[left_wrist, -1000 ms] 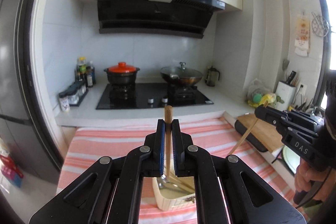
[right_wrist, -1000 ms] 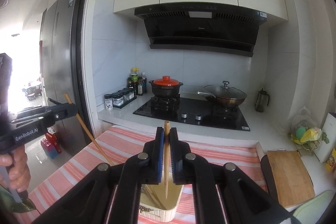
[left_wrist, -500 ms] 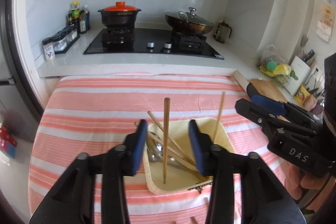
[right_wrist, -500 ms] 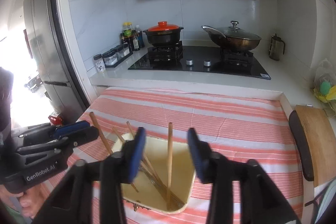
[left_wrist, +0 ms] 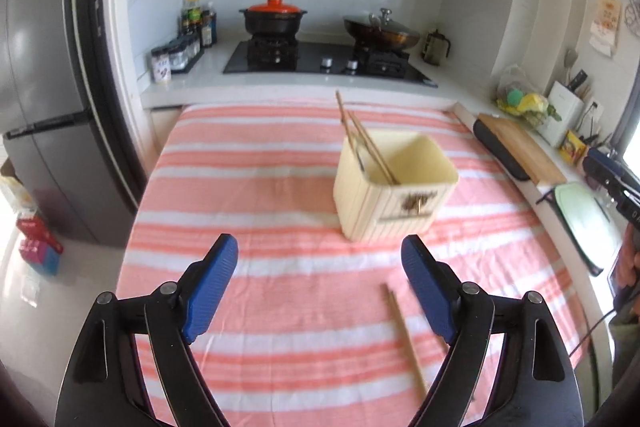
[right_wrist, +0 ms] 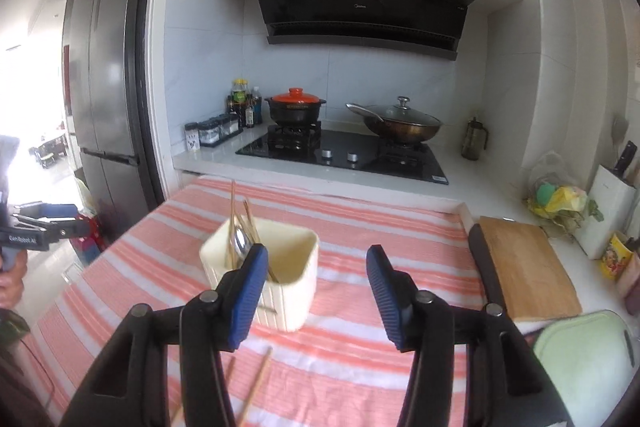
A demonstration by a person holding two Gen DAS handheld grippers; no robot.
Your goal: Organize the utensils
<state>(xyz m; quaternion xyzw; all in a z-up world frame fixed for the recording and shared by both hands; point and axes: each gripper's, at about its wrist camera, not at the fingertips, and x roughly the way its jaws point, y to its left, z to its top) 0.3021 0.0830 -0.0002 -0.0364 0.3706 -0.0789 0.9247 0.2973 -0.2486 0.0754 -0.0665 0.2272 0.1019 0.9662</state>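
A cream utensil holder [left_wrist: 394, 189] stands on the pink striped cloth [left_wrist: 256, 195]; it also shows in the right wrist view [right_wrist: 276, 283]. Chopsticks [left_wrist: 362, 139] lean in its left side, with a metal spoon [right_wrist: 242, 242] beside them. A loose chopstick [left_wrist: 406, 337] lies on the cloth in front of the holder, also seen in the right wrist view [right_wrist: 256, 383]. My left gripper [left_wrist: 320, 287] is open and empty, pulled back from the holder. My right gripper [right_wrist: 316, 295] is open and empty, just in front of the holder.
A stove [left_wrist: 328, 61] with a red-lidded pot [left_wrist: 274, 17] and a wok [left_wrist: 380, 31] is behind the table. A wooden cutting board [right_wrist: 524, 267] and a green board [right_wrist: 588, 367] lie at the right. A fridge [left_wrist: 44, 99] stands at the left.
Both grippers opened and let their chopsticks drop into the holder. Both then pulled back and up, away from the holder.
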